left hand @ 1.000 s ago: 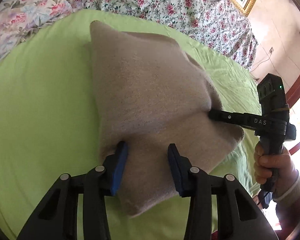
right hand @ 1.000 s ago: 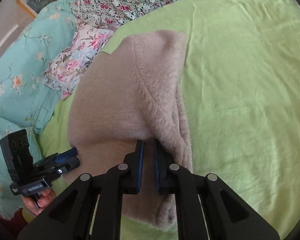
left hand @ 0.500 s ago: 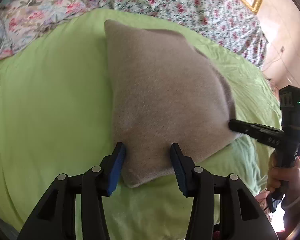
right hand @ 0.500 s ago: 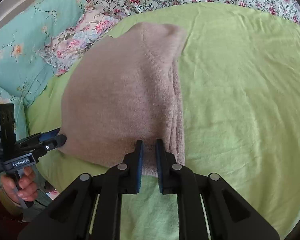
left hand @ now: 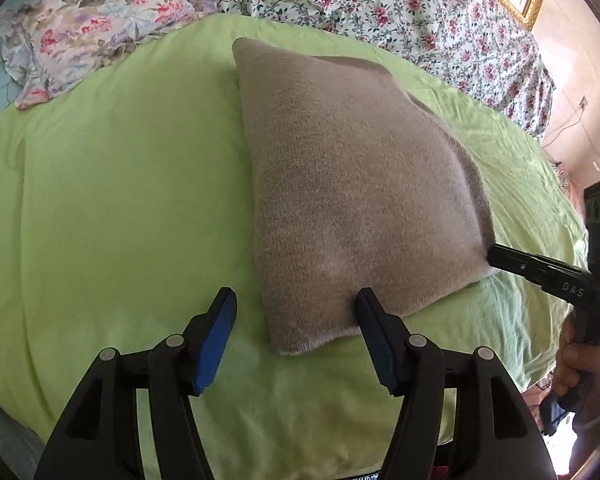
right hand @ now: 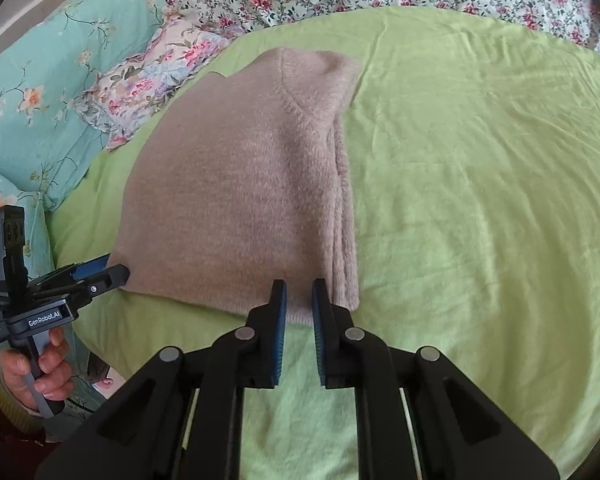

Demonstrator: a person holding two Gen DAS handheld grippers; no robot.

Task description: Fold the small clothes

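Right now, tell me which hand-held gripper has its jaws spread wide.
The left hand-held gripper: its blue pads have just been opening and straddle the folded beige sweater's corner untouched. The right hand-held gripper is nearly shut.

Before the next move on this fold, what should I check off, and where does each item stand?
1. Beige sweater lies folded flat on the green sheet: ok.
2. Left gripper released: ok. Its jaws have just been opening; the sweater's near corner lies between them, with the pads off it.
3. Right gripper released: not ok. Its jaws are nearly shut on the sweater's near edge.
4. Stacked side edges line up: ok.
5. Layers underneath smooth: cannot tell, hidden.
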